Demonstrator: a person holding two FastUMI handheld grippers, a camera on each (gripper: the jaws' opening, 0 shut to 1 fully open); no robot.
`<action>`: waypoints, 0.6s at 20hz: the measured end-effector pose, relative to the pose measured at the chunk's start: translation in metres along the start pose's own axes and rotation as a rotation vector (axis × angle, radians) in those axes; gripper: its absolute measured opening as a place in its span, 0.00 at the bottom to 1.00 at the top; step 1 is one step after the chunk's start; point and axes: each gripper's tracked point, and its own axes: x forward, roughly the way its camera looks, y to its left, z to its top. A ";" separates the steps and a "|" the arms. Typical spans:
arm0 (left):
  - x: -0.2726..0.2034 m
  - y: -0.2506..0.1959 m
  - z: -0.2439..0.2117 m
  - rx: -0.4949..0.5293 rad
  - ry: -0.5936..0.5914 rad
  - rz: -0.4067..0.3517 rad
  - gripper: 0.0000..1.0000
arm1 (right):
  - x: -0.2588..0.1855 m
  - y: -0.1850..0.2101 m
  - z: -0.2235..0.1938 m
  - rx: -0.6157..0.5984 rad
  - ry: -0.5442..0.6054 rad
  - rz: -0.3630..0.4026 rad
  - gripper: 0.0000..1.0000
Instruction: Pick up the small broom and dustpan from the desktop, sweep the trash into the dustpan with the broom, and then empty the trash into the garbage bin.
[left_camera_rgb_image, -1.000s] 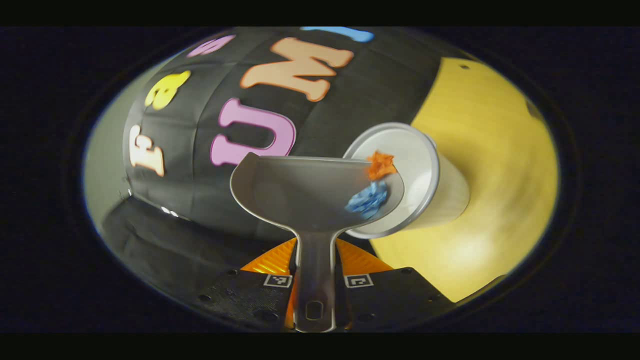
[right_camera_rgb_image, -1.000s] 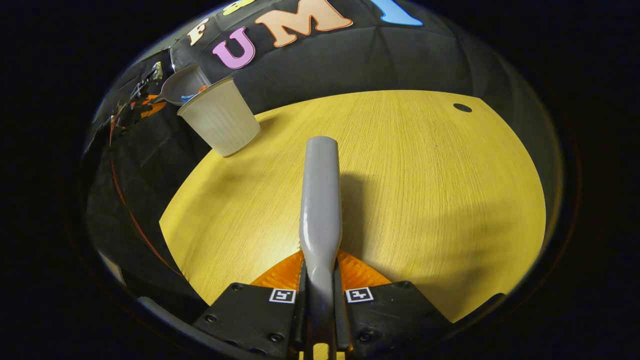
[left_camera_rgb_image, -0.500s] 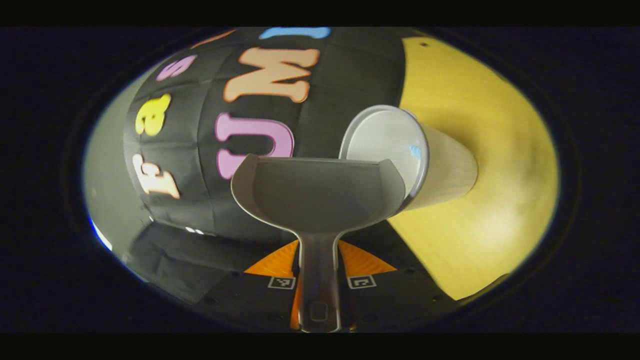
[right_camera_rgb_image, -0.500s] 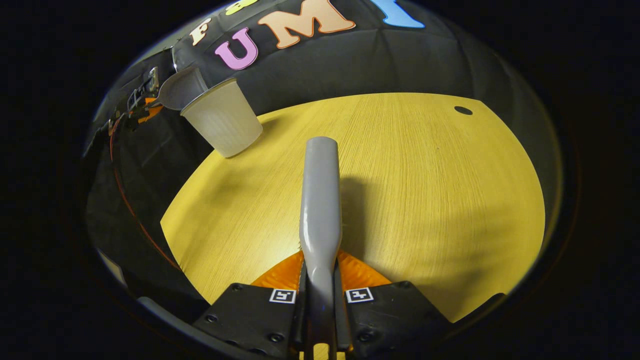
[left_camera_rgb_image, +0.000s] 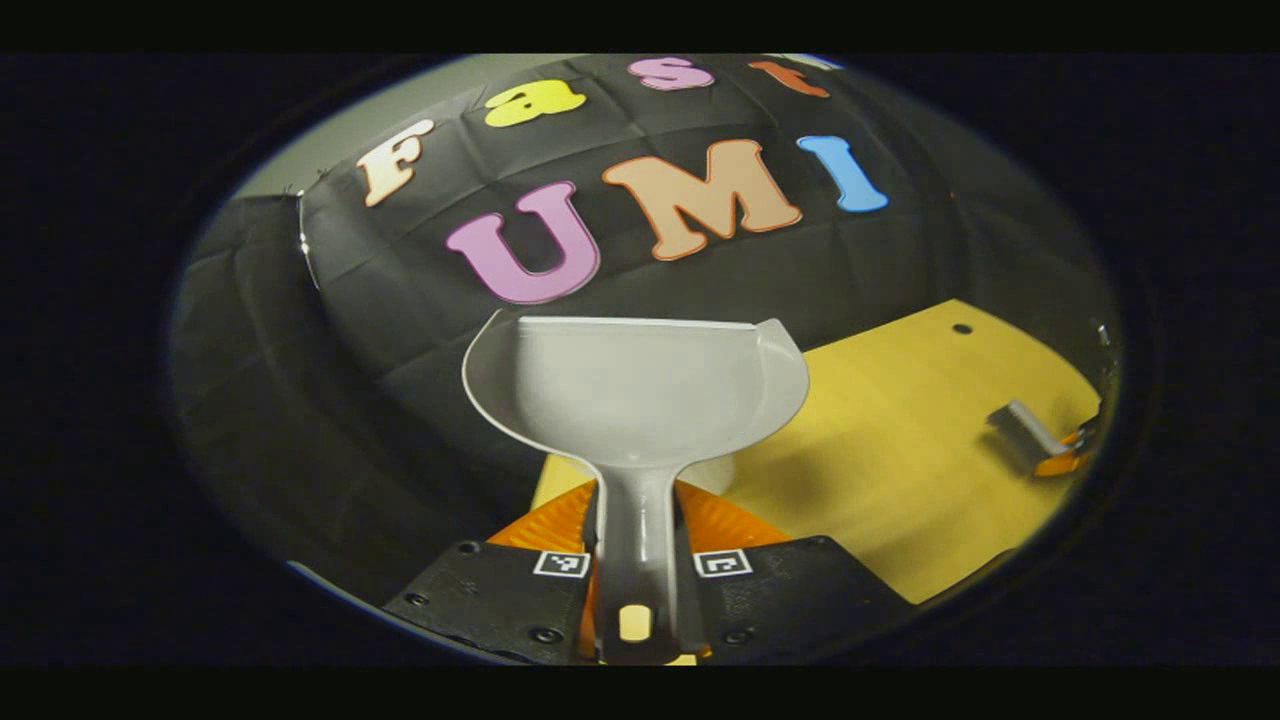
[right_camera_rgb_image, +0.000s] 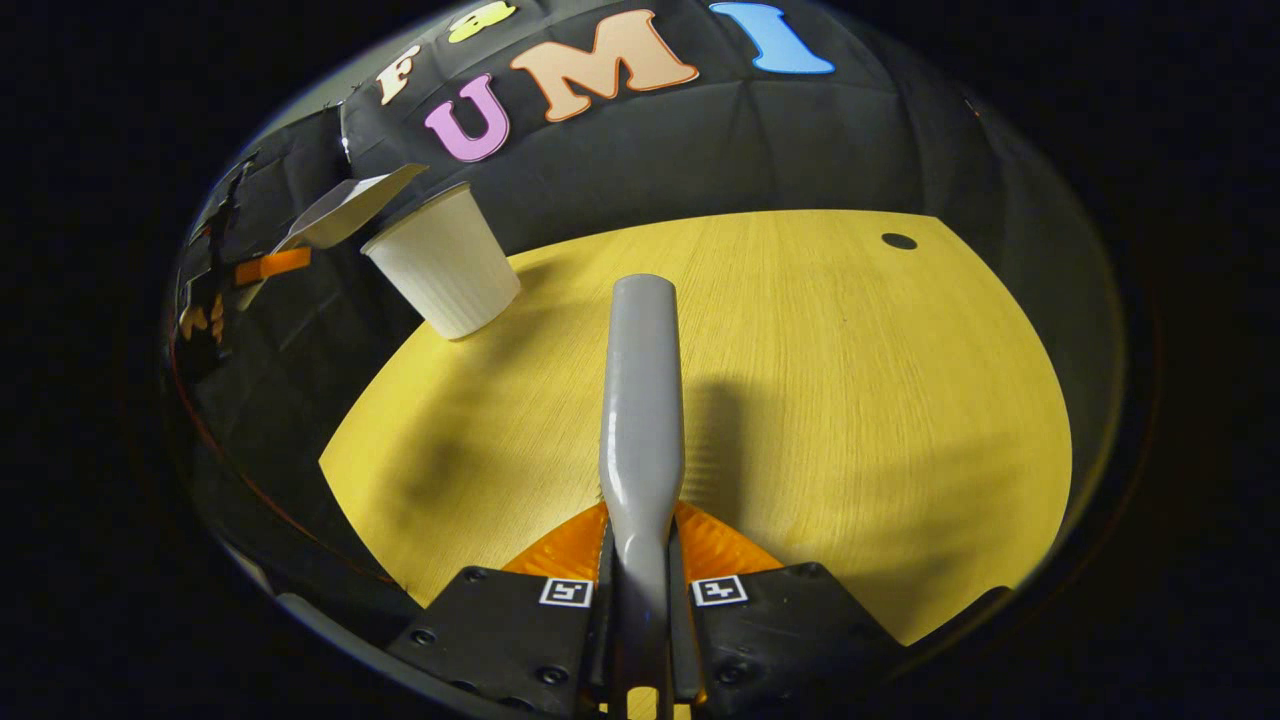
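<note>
Left gripper (left_camera_rgb_image: 637, 545) is clamped on the dustpan (left_camera_rgb_image: 640, 385) handle, both fingers pressing the grey stem from either side. Pan sits level w/ its open edge facing the booth wall; scoop looks bare, no scraps visible in it. A pale bit of the bin (left_camera_rgb_image: 712, 474) peeks out just under the pan's right side, on the desk (left_camera_rgb_image: 900, 470).

In the right gripper view the bin (right_camera_rgb_image: 445, 260) is a white ribbed cup standing upright at the desk's (right_camera_rgb_image: 820, 380) far-left corner, close to the wall. The dustpan (right_camera_rgb_image: 345, 212) hangs just left of the bin's rim, above desk level, apart from the rim as far as can be told. The left gripper (right_camera_rgb_image: 262, 268) shows behind it as an orange strip & dark body. Contents of the bin can't be seen from this angle.

Right gripper (right_camera_rgb_image: 642, 555) is closed on the broom (right_camera_rgb_image: 640, 400): fingers squeeze the narrow end of the grey handle, which runs straight fwd over the desk and throws a shadow to its right. Bristles not visible here. In the left gripper view the broom (left_camera_rgb_image: 1022, 432) head shows far right, over the desk edge, w/ the right gripper (left_camera_rgb_image: 1070, 455) as an orange patch beside it.

Desk is yellow wood grain w/ a small dark hole (right_camera_rgb_image: 898, 241) near the far-right corner.
</note>
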 end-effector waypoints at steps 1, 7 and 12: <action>-0.005 -0.023 -0.009 -0.044 0.004 -0.040 0.24 | -0.002 0.001 0.001 0.010 -0.009 -0.022 0.20; -0.020 -0.125 -0.076 -0.150 0.108 -0.203 0.23 | 0.001 0.006 0.002 0.020 -0.013 -0.142 0.21; -0.011 -0.166 -0.148 -0.231 0.276 -0.256 0.25 | 0.003 0.007 0.000 0.030 0.030 -0.212 0.21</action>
